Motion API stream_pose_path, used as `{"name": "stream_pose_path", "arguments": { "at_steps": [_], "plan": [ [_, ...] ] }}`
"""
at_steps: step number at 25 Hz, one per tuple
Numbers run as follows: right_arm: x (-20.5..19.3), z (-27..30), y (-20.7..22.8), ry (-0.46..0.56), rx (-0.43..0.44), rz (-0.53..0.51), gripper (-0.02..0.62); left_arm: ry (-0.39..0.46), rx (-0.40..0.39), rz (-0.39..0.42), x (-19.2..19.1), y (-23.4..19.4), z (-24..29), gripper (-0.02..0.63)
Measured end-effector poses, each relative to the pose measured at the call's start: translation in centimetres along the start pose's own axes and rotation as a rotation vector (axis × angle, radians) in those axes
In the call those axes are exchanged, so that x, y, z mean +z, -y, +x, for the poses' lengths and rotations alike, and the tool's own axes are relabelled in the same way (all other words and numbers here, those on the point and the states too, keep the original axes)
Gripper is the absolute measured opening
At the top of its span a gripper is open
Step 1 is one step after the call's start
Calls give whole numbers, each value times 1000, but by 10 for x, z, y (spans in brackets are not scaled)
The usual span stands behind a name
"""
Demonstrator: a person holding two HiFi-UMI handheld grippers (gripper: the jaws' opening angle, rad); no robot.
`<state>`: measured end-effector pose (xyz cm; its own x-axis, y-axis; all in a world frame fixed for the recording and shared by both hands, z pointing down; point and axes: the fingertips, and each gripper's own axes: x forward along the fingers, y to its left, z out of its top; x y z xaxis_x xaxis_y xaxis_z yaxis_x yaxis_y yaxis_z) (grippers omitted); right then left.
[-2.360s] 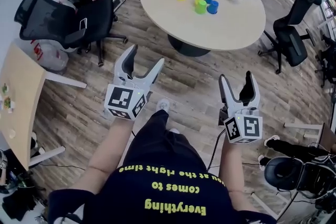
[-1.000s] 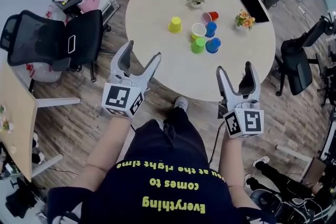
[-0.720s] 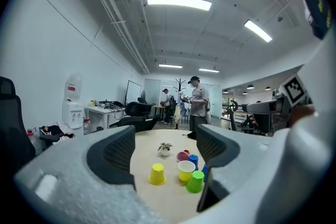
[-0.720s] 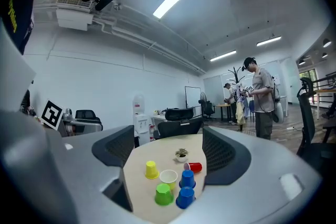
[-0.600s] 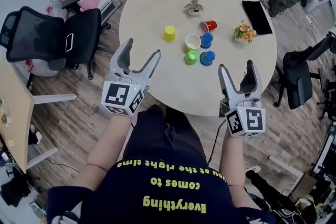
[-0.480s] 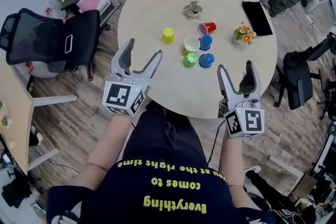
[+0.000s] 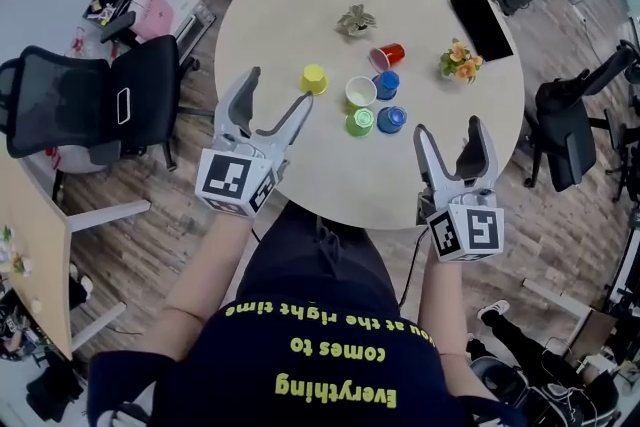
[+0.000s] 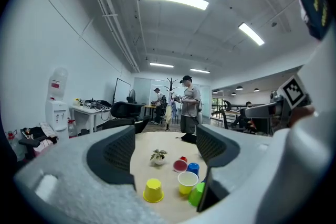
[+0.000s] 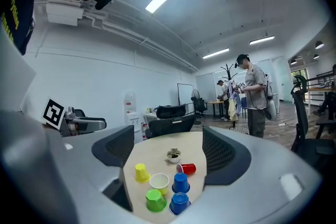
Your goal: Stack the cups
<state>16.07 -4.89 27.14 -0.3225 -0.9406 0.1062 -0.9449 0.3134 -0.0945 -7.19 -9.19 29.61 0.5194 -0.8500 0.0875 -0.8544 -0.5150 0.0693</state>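
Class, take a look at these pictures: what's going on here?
A person stands at the round table, a gripper in each hand. The left gripper and right gripper are open and empty, short of the cups. The yellow cup, cream cup, green cup, red cup and two blue cups are on the table, none stacked.

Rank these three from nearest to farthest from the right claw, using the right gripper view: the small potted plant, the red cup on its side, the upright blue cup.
1. Upright blue cup: at the front of the group, nearest to the open right claw.
2. Red cup: lying on its side, further back.
3. Small potted plant: behind the red cup, slightly to its left, farthest.
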Motion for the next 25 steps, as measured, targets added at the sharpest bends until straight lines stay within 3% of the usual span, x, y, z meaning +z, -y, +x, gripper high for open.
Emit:
{"name": "stream_pose_path", "arguments": {
  "at_steps": [13, 25],
  "plan": [
    [-19, 7, -4, -21, -9, 10, 402, -17, -13, 2, -16, -9, 0, 367],
    [-78, 16, 2, -163, -21, 48, 399, -93, -16, -35, -61, -13, 6, 367]
  ]
}}
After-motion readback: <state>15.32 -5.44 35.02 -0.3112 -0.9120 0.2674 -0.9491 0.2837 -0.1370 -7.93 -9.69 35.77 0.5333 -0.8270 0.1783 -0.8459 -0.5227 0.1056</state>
